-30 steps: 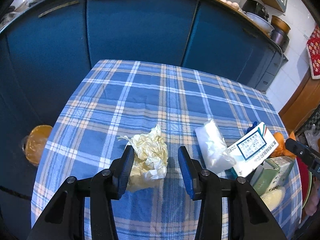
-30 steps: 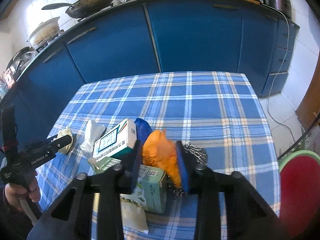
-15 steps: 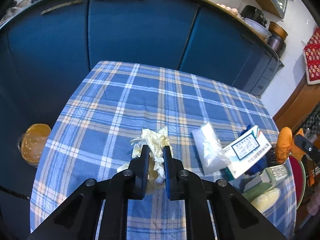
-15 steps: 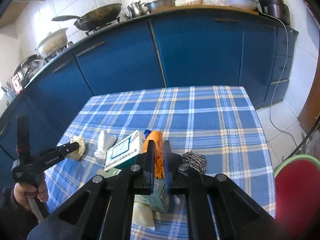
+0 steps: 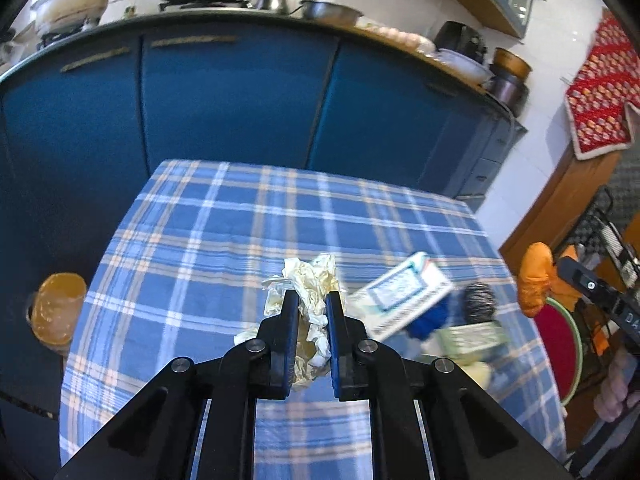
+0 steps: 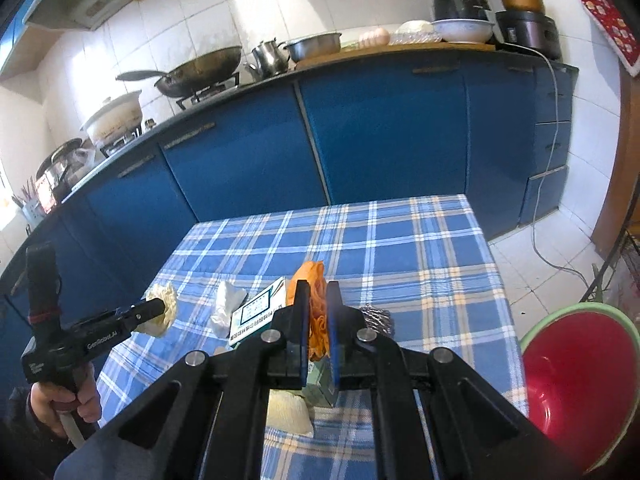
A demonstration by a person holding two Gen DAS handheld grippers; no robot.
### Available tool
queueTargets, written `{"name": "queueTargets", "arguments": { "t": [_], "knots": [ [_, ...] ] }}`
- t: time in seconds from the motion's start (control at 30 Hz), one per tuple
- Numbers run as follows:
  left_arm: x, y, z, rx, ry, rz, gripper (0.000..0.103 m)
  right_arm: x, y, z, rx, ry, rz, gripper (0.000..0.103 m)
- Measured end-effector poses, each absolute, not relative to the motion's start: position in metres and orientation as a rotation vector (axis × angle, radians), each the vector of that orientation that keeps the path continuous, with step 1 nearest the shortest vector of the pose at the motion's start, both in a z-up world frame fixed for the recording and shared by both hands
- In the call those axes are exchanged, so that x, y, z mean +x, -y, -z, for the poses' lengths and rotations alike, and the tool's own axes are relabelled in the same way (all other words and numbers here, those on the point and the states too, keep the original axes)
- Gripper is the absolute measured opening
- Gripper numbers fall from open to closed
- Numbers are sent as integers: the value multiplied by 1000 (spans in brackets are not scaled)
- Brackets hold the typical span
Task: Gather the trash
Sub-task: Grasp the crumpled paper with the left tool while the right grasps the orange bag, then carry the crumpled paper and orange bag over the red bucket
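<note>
My left gripper (image 5: 313, 300) is shut on a crumpled yellowish wrapper (image 5: 308, 276), held a little above the blue plaid table (image 5: 240, 220). The right wrist view shows that wrapper (image 6: 166, 312) at the tip of the left gripper (image 6: 158, 309). My right gripper (image 6: 318, 292) is shut on a crumpled orange bag (image 6: 308, 276), lifted above the pile of trash. In the left wrist view the orange bag (image 5: 536, 280) hangs past the table's right edge.
On the table lie a white-green carton (image 6: 256, 312), a clear plastic bag (image 6: 226, 308), a steel scrubber (image 6: 376, 318), a green box (image 6: 318, 380) and a pale sponge (image 6: 288, 412). A red basin (image 6: 580, 380) stands right of the table. An orange-lidded bin (image 5: 58, 308) is on the floor, left. Blue cabinets (image 6: 380, 140) stand behind.
Both grippers closed, the left on the wrapper and the right on the orange bag, then rose and pulled back with them off the table.
</note>
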State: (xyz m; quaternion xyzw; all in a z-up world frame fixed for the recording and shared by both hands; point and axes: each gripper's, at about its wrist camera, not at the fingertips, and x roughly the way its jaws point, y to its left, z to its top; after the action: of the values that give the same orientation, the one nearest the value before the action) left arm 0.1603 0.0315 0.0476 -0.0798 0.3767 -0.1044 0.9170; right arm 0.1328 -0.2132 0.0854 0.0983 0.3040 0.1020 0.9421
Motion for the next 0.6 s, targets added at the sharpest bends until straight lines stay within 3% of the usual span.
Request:
{"name": "queueTargets", "arguments": {
  "t": [0.6],
  "knots": [
    [121, 89, -87, -79, -750, 490, 13, 58, 293, -97, 278, -580, -49, 10]
  ]
}}
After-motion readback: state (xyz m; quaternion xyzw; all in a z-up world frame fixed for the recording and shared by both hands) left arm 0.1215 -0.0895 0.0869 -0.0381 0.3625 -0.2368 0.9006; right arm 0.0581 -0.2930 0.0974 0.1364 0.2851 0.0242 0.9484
